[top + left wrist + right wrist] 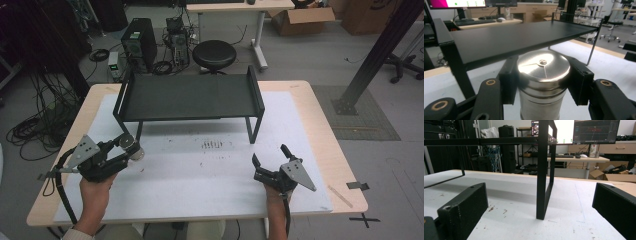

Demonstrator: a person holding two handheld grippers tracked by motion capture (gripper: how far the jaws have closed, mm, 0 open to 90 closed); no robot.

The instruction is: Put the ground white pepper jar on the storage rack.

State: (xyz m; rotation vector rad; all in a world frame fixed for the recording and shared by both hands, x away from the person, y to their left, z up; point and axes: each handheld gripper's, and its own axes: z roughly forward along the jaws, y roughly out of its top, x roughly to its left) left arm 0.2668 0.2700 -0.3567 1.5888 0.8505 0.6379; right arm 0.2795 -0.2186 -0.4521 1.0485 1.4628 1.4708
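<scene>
My left gripper (131, 148) is shut on a steel canister (130, 147) with a flat shiny lid, held upright above the white mat just left of the black shelf's front left leg. In the left gripper view the canister (541, 82) stands between both black pads (509, 80), its lid about level with the underside of the black shelf (511, 37). My right gripper (270, 161) rests low on the mat at the front right, open, with nothing between its fingers (464, 212). Ahead of it rises the shelf's front right leg (544, 182).
The black metal shelf (190, 97) stands on thin legs across the back half of the table (320, 130). The white mat (210, 175) bears small dark specks. Behind the table are a round stool (214, 55), computer towers and cables on the floor.
</scene>
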